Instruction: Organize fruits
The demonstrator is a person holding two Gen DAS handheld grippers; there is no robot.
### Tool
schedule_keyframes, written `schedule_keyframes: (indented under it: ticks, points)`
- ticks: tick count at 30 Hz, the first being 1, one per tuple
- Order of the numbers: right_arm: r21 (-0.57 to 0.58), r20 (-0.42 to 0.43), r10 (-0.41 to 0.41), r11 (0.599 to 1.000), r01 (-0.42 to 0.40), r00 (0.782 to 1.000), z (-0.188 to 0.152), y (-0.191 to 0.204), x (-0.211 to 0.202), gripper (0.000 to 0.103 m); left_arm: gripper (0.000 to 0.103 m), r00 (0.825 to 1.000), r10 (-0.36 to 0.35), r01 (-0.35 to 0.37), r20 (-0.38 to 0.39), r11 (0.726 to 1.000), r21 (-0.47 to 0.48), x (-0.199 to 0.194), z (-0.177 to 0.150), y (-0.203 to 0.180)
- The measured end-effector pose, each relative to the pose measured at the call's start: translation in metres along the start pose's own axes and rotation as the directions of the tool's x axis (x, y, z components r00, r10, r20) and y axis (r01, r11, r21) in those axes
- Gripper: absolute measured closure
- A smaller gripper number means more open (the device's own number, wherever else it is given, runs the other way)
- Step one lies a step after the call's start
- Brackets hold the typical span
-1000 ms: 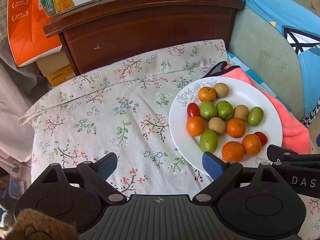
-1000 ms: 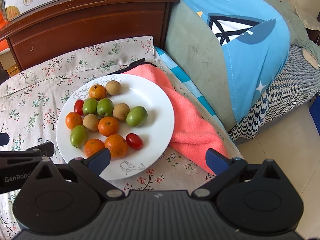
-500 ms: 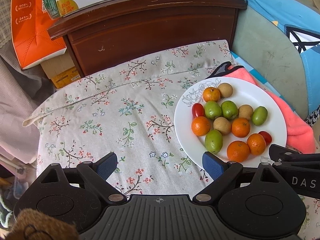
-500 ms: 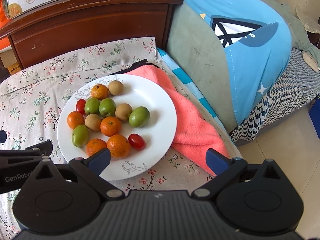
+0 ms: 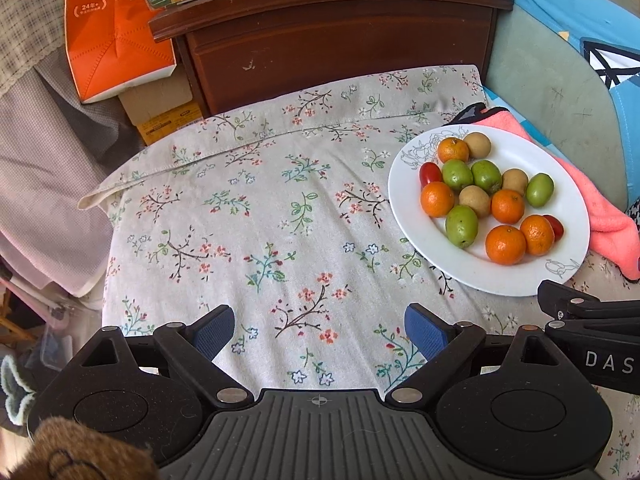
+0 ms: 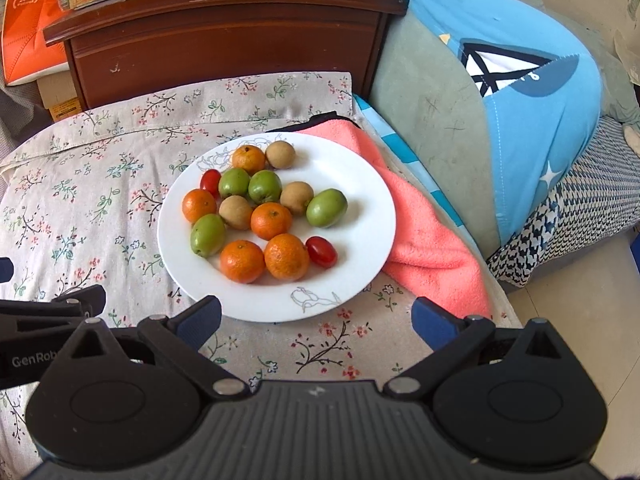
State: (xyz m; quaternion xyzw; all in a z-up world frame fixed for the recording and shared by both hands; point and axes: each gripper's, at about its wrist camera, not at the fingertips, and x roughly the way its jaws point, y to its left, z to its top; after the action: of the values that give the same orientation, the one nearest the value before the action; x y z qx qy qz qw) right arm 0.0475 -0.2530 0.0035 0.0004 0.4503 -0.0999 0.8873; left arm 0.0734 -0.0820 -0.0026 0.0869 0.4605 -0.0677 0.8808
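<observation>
A white plate (image 6: 360, 184) sits on a floral cloth (image 5: 260, 220) and holds several mixed fruits: small oranges (image 6: 286, 257), green fruits (image 6: 327, 207), brown round fruits (image 6: 296, 197) and two cherry tomatoes (image 6: 321, 252). The plate also shows at the right of the left wrist view (image 5: 516, 148). My right gripper (image 6: 316, 316) is open and empty, just in front of the plate's near rim. My left gripper (image 5: 320, 328) is open and empty over bare cloth, left of the plate.
A pink towel (image 6: 424, 236) lies under the plate's right side. A dark wooden cabinet (image 5: 340, 44) stands behind the cloth, with a carton on top. An orange bag (image 5: 112, 28) and boxes stand at far left. A blue cushion (image 6: 512, 92) lies at the right.
Both grippers have shifted so the plate sits further right and lower in the left view, nearer and more central in the right view. Both stay open. The fruits have not moved.
</observation>
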Motion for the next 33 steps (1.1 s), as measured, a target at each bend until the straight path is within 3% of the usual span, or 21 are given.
schedule_keyframes:
  ticks: [9, 21, 27, 33]
  points:
    - [-0.028, 0.041, 0.084, 0.996, -0.083, 0.996, -0.04, 0.014, -0.017, 0.002, 0.01, 1.0, 0.014, -0.014, 0.014, 0.999, -0.029, -0.022, -0.029, 0.02]
    - [0.096, 0.018, 0.219, 0.971, -0.22, 0.976, -0.08, 0.024, -0.009, 0.002, 0.009, 1.0, -0.01, 0.012, 0.028, 0.997, -0.072, -0.041, -0.046, 0.041]
    - [-0.067, 0.069, 0.216, 0.975, -0.211, 0.974, -0.094, 0.051, -0.007, 0.002, 0.009, 0.999, -0.021, 0.025, 0.039, 0.995, -0.092, -0.047, -0.048, 0.047]
    - [-0.179, 0.138, 0.271, 0.953, -0.245, 0.952, -0.102, 0.07, -0.006, 0.001, 0.009, 0.999, -0.019, 0.024, 0.043, 0.994, -0.103, -0.05, -0.049, 0.053]
